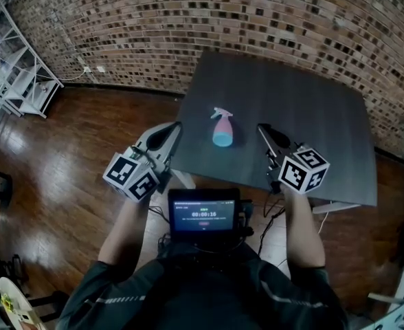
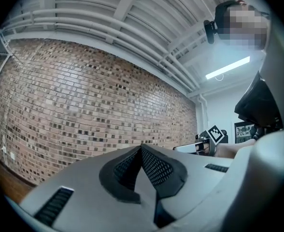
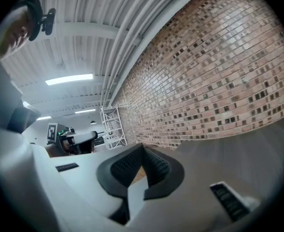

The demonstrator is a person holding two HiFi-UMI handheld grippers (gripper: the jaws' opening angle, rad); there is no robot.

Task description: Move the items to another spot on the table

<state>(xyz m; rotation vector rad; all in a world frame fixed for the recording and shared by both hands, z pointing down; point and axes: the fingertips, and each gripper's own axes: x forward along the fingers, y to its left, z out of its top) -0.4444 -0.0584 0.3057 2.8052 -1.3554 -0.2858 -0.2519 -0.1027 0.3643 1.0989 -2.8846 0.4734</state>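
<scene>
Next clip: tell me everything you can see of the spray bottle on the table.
The spray bottle has a pale pink trigger head and a plastic-looking body fading from pink to light blue at the base. It sits near the left front of the dark table, head away from the person; whether it stands or lies is unclear from above. Only the table touches it.

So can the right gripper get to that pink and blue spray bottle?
Probably yes. The right gripper hangs beside the spray bottle, with only bare table between them. Its jaws are shut, though, so they would have to open first.
</scene>
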